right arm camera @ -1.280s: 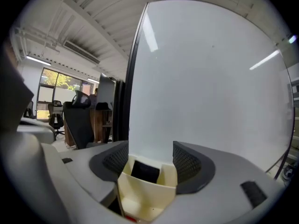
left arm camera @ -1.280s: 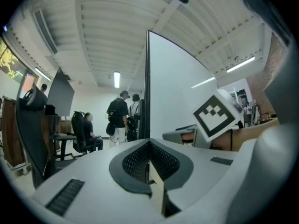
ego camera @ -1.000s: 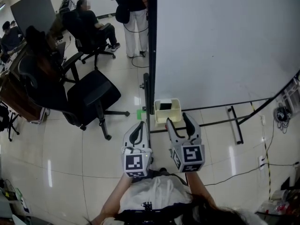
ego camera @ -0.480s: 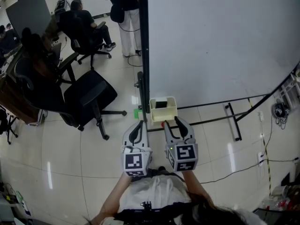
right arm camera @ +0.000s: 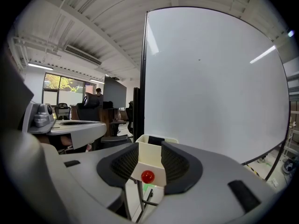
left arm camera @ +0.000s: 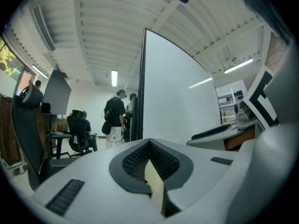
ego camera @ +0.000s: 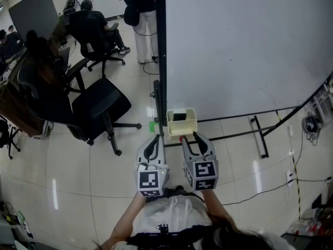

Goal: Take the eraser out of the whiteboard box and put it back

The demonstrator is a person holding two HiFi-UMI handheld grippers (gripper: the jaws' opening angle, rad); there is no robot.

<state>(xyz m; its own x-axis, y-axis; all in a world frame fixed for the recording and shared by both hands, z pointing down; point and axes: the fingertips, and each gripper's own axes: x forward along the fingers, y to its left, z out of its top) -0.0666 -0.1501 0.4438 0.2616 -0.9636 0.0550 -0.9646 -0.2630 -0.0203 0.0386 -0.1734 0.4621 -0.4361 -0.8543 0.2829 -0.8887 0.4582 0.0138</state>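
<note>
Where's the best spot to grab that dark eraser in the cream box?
Take the eraser by its exposed top, coming down from above. The box is open only on top, and its walls surround the eraser on every side. The eraser looks long and thin, so pinching across its thin width probably suits best.

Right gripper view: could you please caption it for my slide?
Right gripper facing cream whiteboard box, red knob in front, whiteboard behind.

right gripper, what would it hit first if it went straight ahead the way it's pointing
Most likely the cream box by the whiteboard: it sits straight ahead of the right gripper, red knob facing it. Nothing shows in between, though depth is unclear.
</note>
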